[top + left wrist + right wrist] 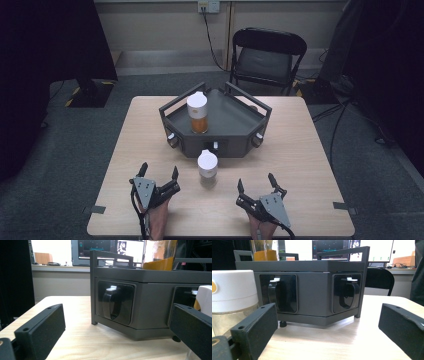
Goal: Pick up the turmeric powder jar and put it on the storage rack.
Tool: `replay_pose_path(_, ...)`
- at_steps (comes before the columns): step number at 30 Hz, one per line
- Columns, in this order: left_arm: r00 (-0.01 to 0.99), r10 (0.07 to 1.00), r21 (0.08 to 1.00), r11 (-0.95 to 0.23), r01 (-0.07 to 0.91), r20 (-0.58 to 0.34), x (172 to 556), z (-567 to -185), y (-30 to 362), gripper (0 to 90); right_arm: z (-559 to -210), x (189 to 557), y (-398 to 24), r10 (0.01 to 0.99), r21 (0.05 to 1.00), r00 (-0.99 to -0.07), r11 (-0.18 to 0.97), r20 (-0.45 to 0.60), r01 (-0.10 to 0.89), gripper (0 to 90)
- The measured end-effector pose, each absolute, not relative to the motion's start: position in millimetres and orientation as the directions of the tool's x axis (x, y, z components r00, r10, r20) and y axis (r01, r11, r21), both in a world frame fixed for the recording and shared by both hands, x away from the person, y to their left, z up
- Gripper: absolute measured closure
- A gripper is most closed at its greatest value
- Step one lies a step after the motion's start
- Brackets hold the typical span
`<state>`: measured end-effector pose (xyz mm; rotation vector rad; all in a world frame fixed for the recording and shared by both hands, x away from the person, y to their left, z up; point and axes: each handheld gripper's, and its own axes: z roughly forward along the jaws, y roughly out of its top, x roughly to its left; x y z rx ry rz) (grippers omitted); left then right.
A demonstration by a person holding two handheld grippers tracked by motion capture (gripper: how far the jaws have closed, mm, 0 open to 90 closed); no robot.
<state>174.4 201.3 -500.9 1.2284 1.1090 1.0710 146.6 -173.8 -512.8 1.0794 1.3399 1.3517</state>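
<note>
Both jaw pairs stand spread and empty: the left gripper (pixel 159 172) and right gripper (pixel 256 182) rest low on the pale wooden table (pixel 310 150); between them, untouched, stands the small white-capped clear glass jar (pixel 207 167). Just behind it sits the dark grey angular metal tray (pixel 235 125), bearing a taller white-lidded jar of orange contents (pixel 197 112).

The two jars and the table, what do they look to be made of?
Both jars look like clear glass or plastic with matte white plastic caps. The jar on the table shows see-through walls below its cap; the jar on the dark tray shows orange contents through its wall. The table looks like pale wood or laminate, with faint grain lines and a dull sheen.
</note>
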Motion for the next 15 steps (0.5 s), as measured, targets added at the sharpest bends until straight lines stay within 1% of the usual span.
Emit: replay_pose_path(15, 0.145, 0.989, 1.000, 0.007, -0.002, -0.006, 172.1, -504.1, 195.7, 0.0, -512.9, 146.6, -173.8, 0.981, 1.000, -0.195, 0.013, -0.018, -0.027, 1.2)
